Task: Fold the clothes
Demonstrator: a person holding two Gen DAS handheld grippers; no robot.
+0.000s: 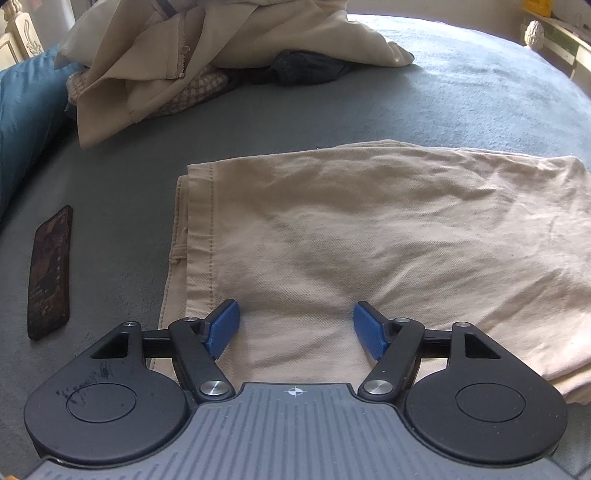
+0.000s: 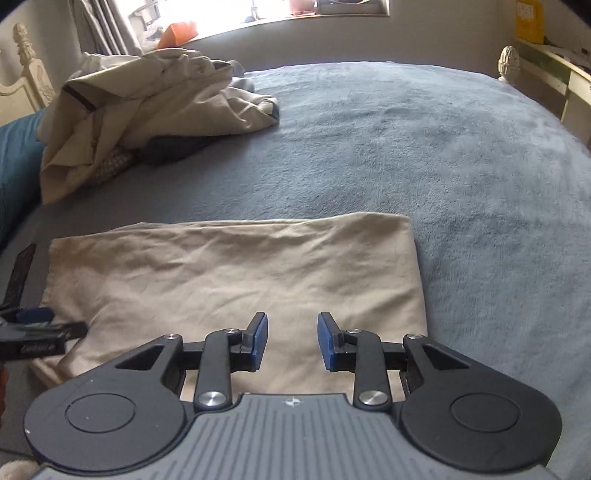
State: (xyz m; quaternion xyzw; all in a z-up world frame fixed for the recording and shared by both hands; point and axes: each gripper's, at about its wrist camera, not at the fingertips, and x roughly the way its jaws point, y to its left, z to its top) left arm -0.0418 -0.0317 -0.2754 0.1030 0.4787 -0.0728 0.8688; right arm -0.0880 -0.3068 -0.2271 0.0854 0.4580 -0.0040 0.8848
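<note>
A: Start with the left wrist view. What lies under the left gripper (image 1: 295,328)?

B: A folded pair of beige cotton trousers (image 1: 369,236), flat on the bed's grey-blue fleece blanket (image 1: 461,92). Its stitched hem edge runs down the left side of the fold. The gripper is released: its blue ribbed pads (image 1: 223,328) stand wide apart above the cloth, with nothing clamped between them.

A: Anything else around it?

B: A dark rectangular phone (image 1: 50,273) lies on the blanket to the left of the trousers, apart from them. At the far side sits a heap of unfolded cream and beige clothes (image 1: 192,55), with a dark knitted piece (image 1: 306,68) and a checked fabric (image 1: 192,90) showing from under it. A teal pillow (image 1: 22,122) is at the left edge.

A: Now the right wrist view.

B: The right gripper (image 2: 292,341) hangs over the near edge of the same folded trousers (image 2: 229,280). Its jaws stand partly apart, narrower than the left pair, with bare cloth showing in the gap and nothing pinched. The left gripper (image 2: 33,317) pokes in at the left edge, over the trousers' left end. The clothes heap (image 2: 147,107) is far left on the blanket (image 2: 424,147), well apart from the fold, below a bright window (image 2: 258,14).
</note>
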